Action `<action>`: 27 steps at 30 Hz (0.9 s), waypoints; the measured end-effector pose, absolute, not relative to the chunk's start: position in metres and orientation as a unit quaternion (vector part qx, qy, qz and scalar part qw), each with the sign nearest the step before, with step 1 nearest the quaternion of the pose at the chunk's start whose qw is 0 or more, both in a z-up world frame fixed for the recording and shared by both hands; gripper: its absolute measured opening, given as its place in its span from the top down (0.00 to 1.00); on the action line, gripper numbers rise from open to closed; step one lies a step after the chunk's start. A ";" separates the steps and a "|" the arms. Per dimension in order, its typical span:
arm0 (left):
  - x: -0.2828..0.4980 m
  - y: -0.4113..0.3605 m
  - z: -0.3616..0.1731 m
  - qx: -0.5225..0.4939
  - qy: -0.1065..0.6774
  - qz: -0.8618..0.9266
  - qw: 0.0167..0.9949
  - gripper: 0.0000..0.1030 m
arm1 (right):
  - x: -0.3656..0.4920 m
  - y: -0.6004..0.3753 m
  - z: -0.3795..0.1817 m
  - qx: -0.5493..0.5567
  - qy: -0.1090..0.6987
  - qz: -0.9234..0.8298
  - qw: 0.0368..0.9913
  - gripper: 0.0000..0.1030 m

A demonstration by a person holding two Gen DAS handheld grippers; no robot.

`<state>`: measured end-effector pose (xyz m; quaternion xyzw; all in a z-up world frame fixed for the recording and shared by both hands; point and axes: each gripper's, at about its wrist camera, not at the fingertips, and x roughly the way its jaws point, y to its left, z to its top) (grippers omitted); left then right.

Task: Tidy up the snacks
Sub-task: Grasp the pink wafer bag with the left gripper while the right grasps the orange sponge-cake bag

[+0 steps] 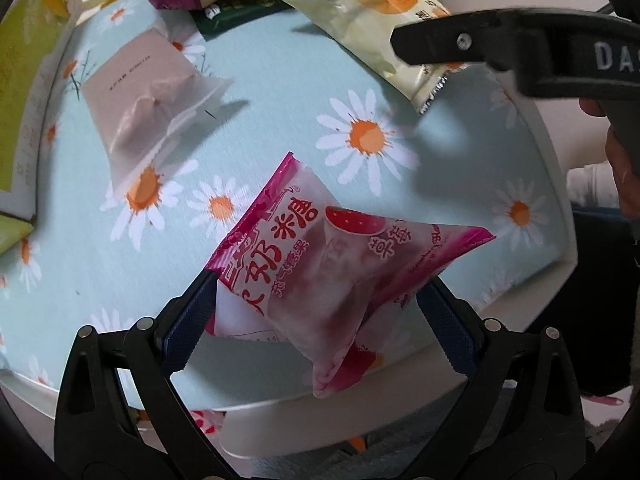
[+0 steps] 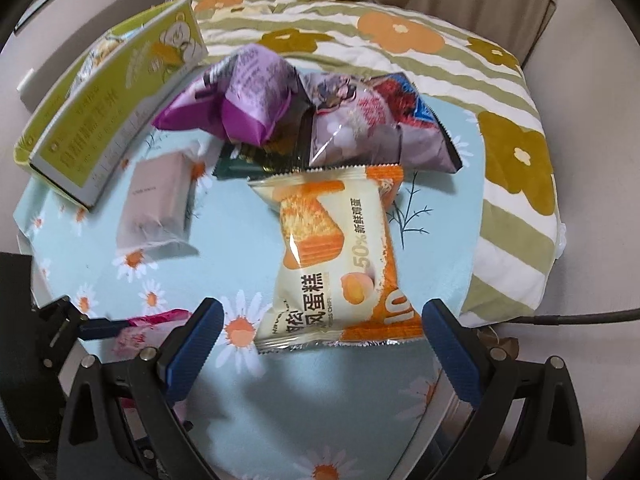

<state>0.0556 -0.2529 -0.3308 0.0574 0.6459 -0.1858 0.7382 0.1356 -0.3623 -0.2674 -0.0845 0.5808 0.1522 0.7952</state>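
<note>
Snacks lie scattered on a round table (image 2: 224, 412) under a pale blue daisy cloth, and the cake packet (image 2: 332, 264) in its middle serves as the landmark.

The left gripper (image 1: 316, 312) pinches a pink strawberry candy bag (image 1: 316, 280) between its blue pads, lifted clear of the cloth at the table's edge, well apart from the cake packet. In the right wrist view that same bag shows only as a pink sliver to the lower left of the cake packet.

The right gripper (image 2: 324, 344) has its fingers spread wide, one on each side of the cake packet's near end, not touching it. From the left wrist view this gripper appears as a black bar lying across the cake packet's corner.

Beyond the cake packet, a dark green wrapper (image 2: 248, 162) lies partly under it. On top of that sit a purple bag (image 2: 244, 100) and a lilac bag (image 2: 380, 128), piled against each other. Left of the cake packet rests a beige packet (image 2: 154, 204), flat on the cloth and apart from the rest. Farther left stands a yellow-green box (image 2: 108, 104) on its long side. Right of the cake packet, past the table's edge, lies a striped flowered cushion (image 2: 516, 160).
</note>
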 end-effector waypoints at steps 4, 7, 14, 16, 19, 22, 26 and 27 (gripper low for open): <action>0.058 -0.255 -0.330 0.064 0.637 -0.175 0.748 0.12 | 0.143 -0.362 -0.278 -0.087 0.587 0.159 0.789 0.04; 0.057 -0.252 -0.327 0.064 0.630 -0.174 0.754 0.19 | 0.148 -0.361 -0.283 -0.091 0.587 0.159 0.789 0.04; 0.061 -0.244 -0.319 0.060 0.629 -0.165 0.757 0.32 | 0.161 -0.355 -0.293 -0.100 0.585 0.164 0.788 0.04; 0.059 -0.242 -0.319 0.054 0.629 -0.164 0.758 0.33 | 0.164 -0.352 -0.296 -0.108 0.584 0.165 0.788 0.04; 0.062 -0.238 -0.318 0.041 0.631 -0.160 0.758 0.35 | 0.167 -0.348 -0.300 -0.112 0.582 0.166 0.788 0.04; 0.072 -0.226 -0.316 0.035 0.633 -0.156 0.757 0.35 | 0.169 -0.345 -0.304 -0.116 0.584 0.168 0.786 0.08; 0.083 -0.224 -0.313 0.034 0.634 -0.153 0.757 0.37 | 0.171 -0.339 -0.310 -0.133 0.582 0.166 0.785 0.18; 0.084 -0.223 -0.311 0.033 0.634 -0.153 0.757 0.37 | 0.170 -0.338 -0.311 -0.137 0.582 0.166 0.784 0.22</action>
